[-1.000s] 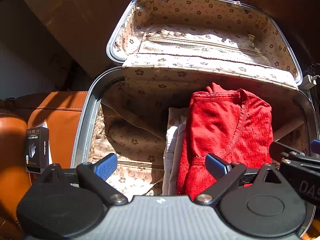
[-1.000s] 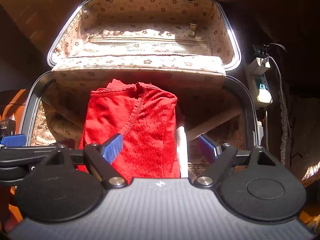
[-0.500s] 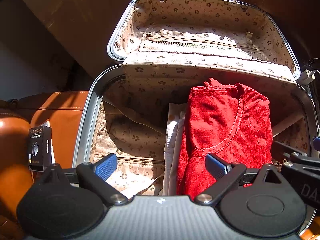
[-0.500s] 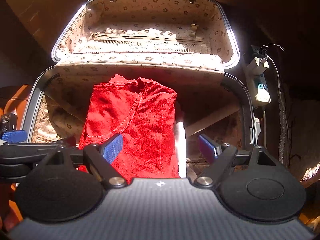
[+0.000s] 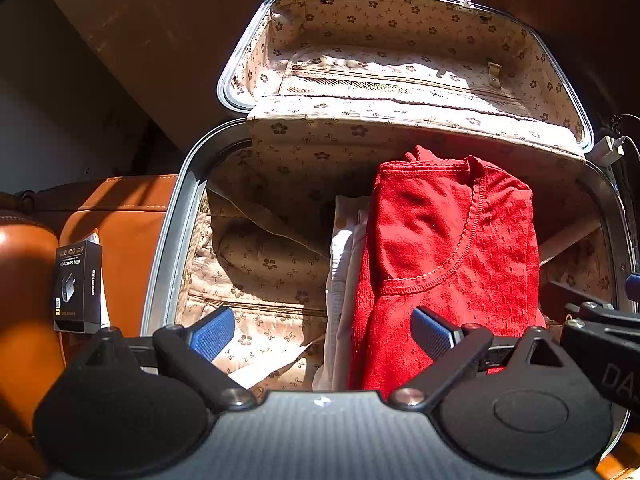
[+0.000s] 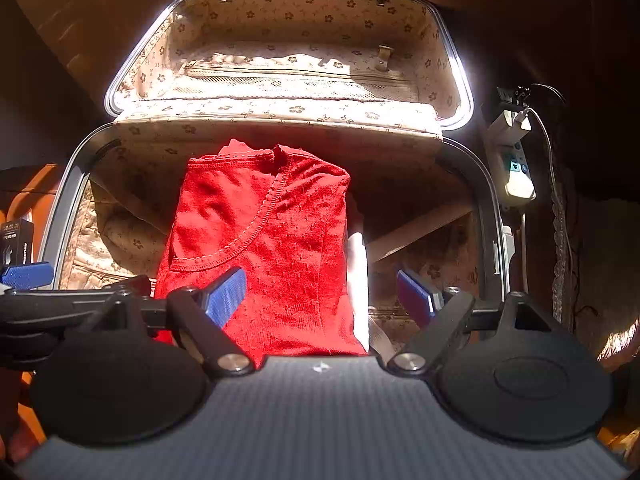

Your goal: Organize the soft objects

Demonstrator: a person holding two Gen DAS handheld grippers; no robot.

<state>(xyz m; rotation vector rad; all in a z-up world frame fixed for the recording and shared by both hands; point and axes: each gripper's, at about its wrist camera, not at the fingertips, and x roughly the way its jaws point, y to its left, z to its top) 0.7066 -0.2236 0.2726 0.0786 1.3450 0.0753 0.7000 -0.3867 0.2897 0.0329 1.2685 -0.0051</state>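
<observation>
A folded red knit top [image 5: 452, 256] [image 6: 264, 240] lies inside an open suitcase [image 5: 168, 248] [image 6: 486, 200] with floral beige lining, on top of folded white garments [image 5: 340, 280] [image 6: 358, 276]. My left gripper [image 5: 322, 330] hovers open over the suitcase's near edge, empty, its right pad in front of the red top's lower left. My right gripper [image 6: 320, 294] is open and empty too, above the top's near right part. The other gripper's black arm shows at the edge of each view.
The suitcase lid [image 5: 400, 52] stands open at the back with a zipped mesh pocket. A tan leather seat [image 5: 116, 232] with a small black box [image 5: 76, 286] is on the left. A white power strip with cable [image 6: 514, 160] lies to the right.
Both grippers have drawn back slightly from the suitcase; the red top sits a little farther from the cameras. Jaws stay open and nothing was grasped.
</observation>
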